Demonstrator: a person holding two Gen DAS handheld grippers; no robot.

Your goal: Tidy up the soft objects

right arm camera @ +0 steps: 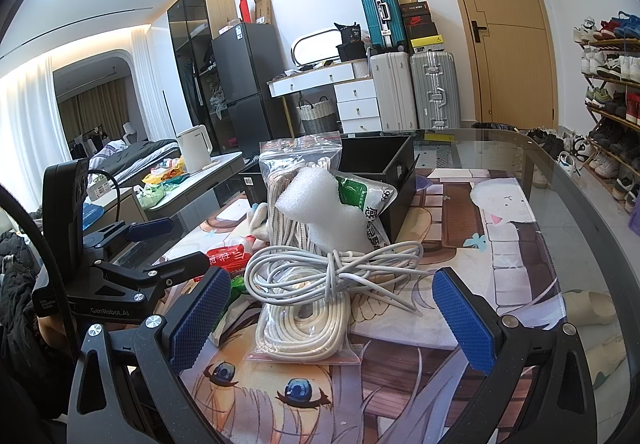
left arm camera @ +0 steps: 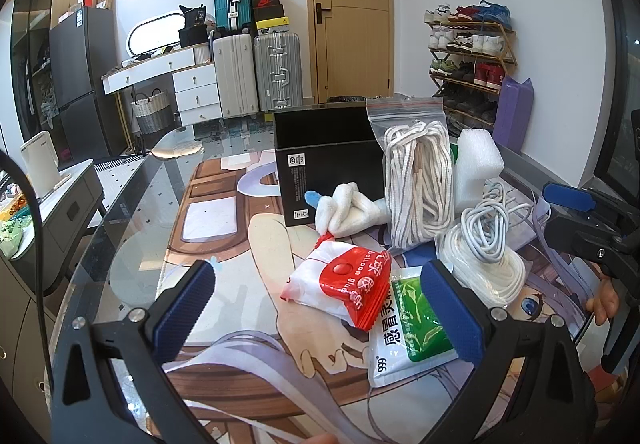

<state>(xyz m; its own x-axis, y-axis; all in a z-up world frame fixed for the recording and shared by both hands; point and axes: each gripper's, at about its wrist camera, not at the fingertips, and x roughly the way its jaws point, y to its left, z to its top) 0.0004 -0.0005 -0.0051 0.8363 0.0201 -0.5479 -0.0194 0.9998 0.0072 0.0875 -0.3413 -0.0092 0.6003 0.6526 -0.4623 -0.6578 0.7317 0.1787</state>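
Note:
My left gripper [left arm camera: 320,308] is open, hovering low over a red-and-white plastic bag [left arm camera: 340,284] and a green-and-white medicine packet [left arm camera: 408,328]. Behind them lie a white cloth [left arm camera: 348,208], a zip bag of white laces [left arm camera: 416,180], a foam block [left arm camera: 478,160] and a black box [left arm camera: 324,164]. My right gripper [right arm camera: 334,320] is open too, its pads either side of a bagged white rope [right arm camera: 304,328] with a grey cable coil [right arm camera: 332,272] on top. The foam block [right arm camera: 320,204] leans on the laces bag [right arm camera: 296,172]. The left gripper [right arm camera: 172,244] shows at the left.
Everything lies on a printed cartoon mat [left arm camera: 240,244] over a glass table [right arm camera: 568,204]. A second green packet [right arm camera: 368,204] leans against the open black box [right arm camera: 384,168]. A side cabinet with a white kettle [left arm camera: 40,164] stands left of the table; a shoe rack [left arm camera: 472,56] stands right.

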